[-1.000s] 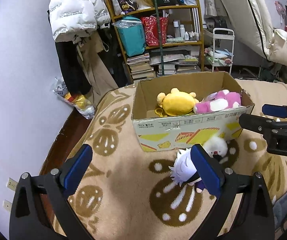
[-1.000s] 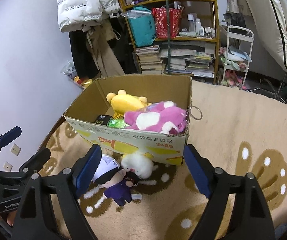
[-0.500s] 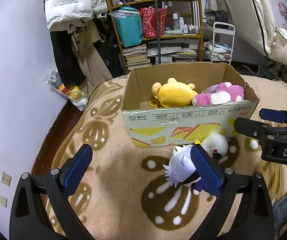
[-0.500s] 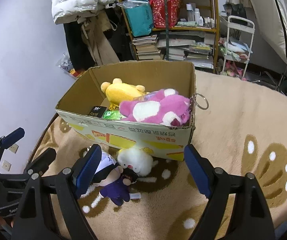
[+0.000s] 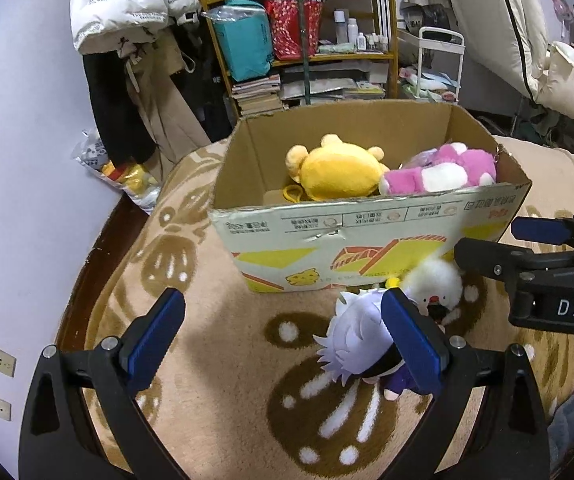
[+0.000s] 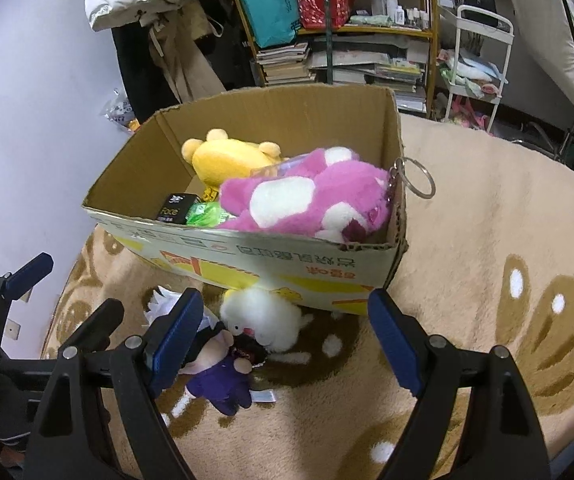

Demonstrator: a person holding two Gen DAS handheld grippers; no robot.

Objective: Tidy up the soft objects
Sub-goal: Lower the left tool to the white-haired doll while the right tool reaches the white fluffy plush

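Note:
A cardboard box (image 5: pixel 367 232) (image 6: pixel 271 264) stands on the beige rug and holds a yellow plush (image 5: pixel 339 168) (image 6: pixel 227 158) and a pink-and-white plush (image 5: pixel 439 172) (image 6: pixel 311 196). In front of the box lie a white-haired doll in purple (image 5: pixel 357 340) (image 6: pixel 219 372) and a white fluffy plush (image 5: pixel 435 284) (image 6: pixel 263 316). My left gripper (image 5: pixel 283 336) is open and empty, above the rug with its right finger over the doll. My right gripper (image 6: pixel 283 340) is open and empty, above the white plush; it also shows in the left wrist view (image 5: pixel 527 256).
The box also holds a black carton (image 6: pixel 175 208) and a green packet (image 6: pixel 207 214). A key ring (image 6: pixel 417 178) hangs over its right wall. A shelf (image 5: pixel 307 32) with books and bags, hanging coats (image 5: pixel 127 60) and a white cart (image 5: pixel 439 64) stand behind. The rug's left edge meets dark floor (image 5: pixel 99 248).
Both grippers have moved closer to the box and down toward the two toys in front of it. Both stay open.

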